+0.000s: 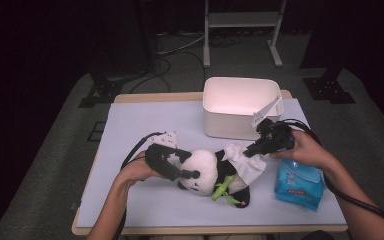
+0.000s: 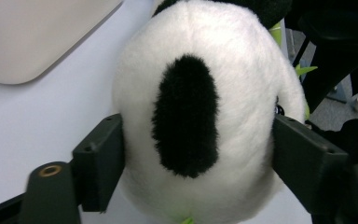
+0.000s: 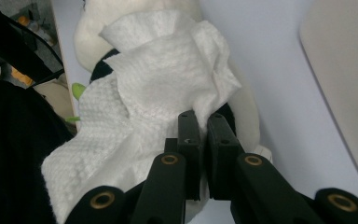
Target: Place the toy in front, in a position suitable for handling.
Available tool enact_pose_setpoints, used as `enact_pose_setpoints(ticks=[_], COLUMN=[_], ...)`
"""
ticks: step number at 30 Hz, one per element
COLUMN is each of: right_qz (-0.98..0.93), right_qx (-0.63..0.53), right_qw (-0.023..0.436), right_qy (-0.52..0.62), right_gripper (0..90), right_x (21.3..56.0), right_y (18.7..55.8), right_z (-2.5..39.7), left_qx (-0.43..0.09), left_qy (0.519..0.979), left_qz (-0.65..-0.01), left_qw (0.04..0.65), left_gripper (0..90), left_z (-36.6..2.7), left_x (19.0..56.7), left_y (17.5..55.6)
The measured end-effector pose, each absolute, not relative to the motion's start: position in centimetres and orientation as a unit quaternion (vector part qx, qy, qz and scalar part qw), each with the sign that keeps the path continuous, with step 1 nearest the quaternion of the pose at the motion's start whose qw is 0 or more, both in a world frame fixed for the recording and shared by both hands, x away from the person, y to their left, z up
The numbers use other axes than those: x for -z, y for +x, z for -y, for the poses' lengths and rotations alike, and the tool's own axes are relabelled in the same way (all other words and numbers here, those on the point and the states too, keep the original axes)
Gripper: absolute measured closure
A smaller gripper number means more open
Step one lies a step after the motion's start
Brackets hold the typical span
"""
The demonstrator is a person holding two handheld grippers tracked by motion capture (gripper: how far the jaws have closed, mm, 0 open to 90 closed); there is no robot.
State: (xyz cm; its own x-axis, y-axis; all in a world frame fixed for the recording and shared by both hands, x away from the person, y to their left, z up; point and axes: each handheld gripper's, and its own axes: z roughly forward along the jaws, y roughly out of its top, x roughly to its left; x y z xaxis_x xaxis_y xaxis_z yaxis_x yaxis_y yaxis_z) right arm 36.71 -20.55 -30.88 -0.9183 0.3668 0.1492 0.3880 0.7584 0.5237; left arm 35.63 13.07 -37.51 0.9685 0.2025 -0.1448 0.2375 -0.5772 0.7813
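- Holding the soft black-and-white plush panda (image 1: 211,172) by its head, my left gripper (image 1: 180,169) has its jaws pressed on both sides.
- My right gripper (image 1: 252,148), nearer the belly, pinches the white textured wipe (image 1: 242,161) lying there.
- I judge the wiping stroke should follow the panda's long axis, leftwards toward the head.

Black-and-white panda (image 1: 205,170), white wipe (image 1: 244,161)

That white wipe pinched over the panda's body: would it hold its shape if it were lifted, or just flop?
The white wipe would probably flop: it lies crumpled and draped over the toy panda. It looks thin and light, so the right gripper, jaws closed on one edge, should lift it easily. Its embossed surface suggests little slipping, though a hard tug might tear it.
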Motion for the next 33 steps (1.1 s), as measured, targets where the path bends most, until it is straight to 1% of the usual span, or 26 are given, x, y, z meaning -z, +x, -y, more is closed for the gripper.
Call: enact_pose_setpoints(ticks=[4,7,10,15,24,27,29,31,33], right_qz=[0.934,0.933,0.934,0.936,0.937,0.937,0.938,0.937,0.936], right_qx=[0.294,0.300,0.301,0.300,0.301,0.300,0.299,0.300,0.304], right_qw=[0.023,0.026,0.025,0.021,0.022,0.021,0.021,0.021,0.019], right_qy=[-0.201,-0.199,-0.190,-0.183,-0.179,-0.178,-0.175,-0.175,-0.176], right_gripper=[85.2,85.2,85.3,85.3,85.3,85.3,85.3,85.2,85.1], right_x=[31.5,31.6,31.6,31.6,31.8,31.8,31.8,31.7,31.6], right_y=[36.4,36.1,35.8,35.3,34.6,34.5,34.5,34.5,34.5], right_z=[20.9,20.8,20.4,20.0,20.0,19.9,19.8,19.8,19.8], left_qx=[0.036,0.046,0.053,0.058,0.070,0.067,0.062,0.054,0.045], left_qy=[0.887,0.885,0.885,0.891,0.899,0.902,0.903,0.904,0.905], left_qz=[-0.146,-0.157,-0.158,-0.157,-0.155,-0.147,-0.138,-0.132,-0.125], left_qw=[0.437,0.436,0.434,0.421,0.403,0.400,0.401,0.402,0.404], left_gripper=[13.4,9.6,8.6,3.5,0.5,0.6,6.7,15.3,20.6], left_z=[-12.8,-12.7,-12.3,-11.3,-9.6,-9.5,-9.6,-9.8,-9.9], left_x=[37.2,37.0,36.9,37.0,37.3,37.3,37.3,37.1,37.0], left_y=[35.7,35.9,36.0,36.0,36.1,36.0,35.9,35.8,35.7])
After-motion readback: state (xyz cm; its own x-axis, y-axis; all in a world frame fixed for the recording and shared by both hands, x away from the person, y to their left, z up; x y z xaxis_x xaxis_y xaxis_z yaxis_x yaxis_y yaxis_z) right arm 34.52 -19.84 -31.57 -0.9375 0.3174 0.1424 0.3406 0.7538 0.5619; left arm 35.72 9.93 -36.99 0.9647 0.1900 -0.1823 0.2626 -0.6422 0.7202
